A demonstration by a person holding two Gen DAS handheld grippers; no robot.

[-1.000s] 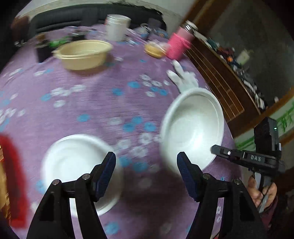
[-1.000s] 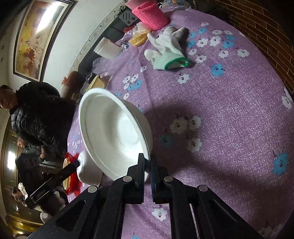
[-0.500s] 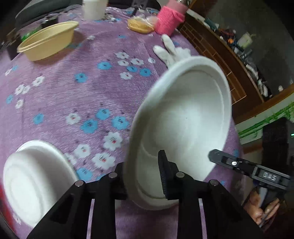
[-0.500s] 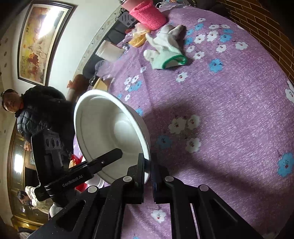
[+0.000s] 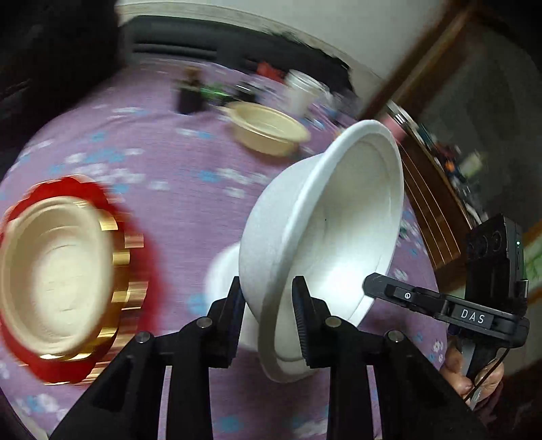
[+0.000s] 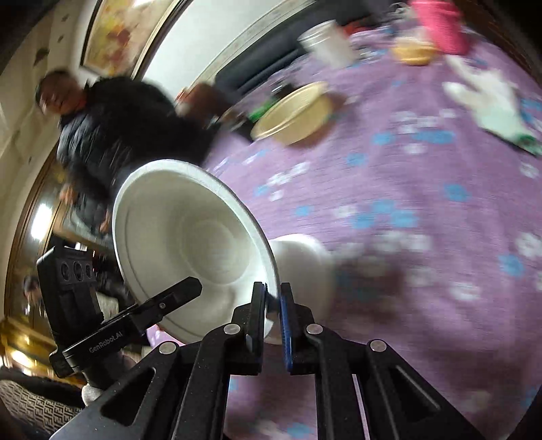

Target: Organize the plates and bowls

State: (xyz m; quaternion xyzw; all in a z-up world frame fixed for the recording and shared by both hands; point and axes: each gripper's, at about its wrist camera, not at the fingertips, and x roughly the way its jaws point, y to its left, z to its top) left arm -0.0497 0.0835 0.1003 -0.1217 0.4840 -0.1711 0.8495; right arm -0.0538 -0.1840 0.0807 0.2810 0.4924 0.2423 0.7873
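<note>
A white foam bowl (image 5: 338, 223) is held tilted in the air above the purple flowered tablecloth (image 5: 162, 176). My left gripper (image 5: 269, 304) is shut on its rim, one finger inside and one outside. My right gripper (image 6: 272, 308) is shut on the rim of the same bowl (image 6: 189, 237) on the other side. A second white foam bowl (image 5: 223, 270) rests on the table right under the held one; it also shows in the right wrist view (image 6: 301, 270). A cream bowl inside a red-and-gold plate (image 5: 64, 277) lies at the left.
A tan bowl (image 5: 267, 130) and a white cup (image 5: 301, 89) stand at the far side of the table. A white glove (image 6: 491, 101) and a pink cup (image 6: 440, 23) lie at the far right. A person in a black jacket (image 6: 111, 128) stands beside the table.
Both grippers have lifted the white bowl and carried it left, over the second white bowl. The red-and-gold plate has come into the left wrist view.
</note>
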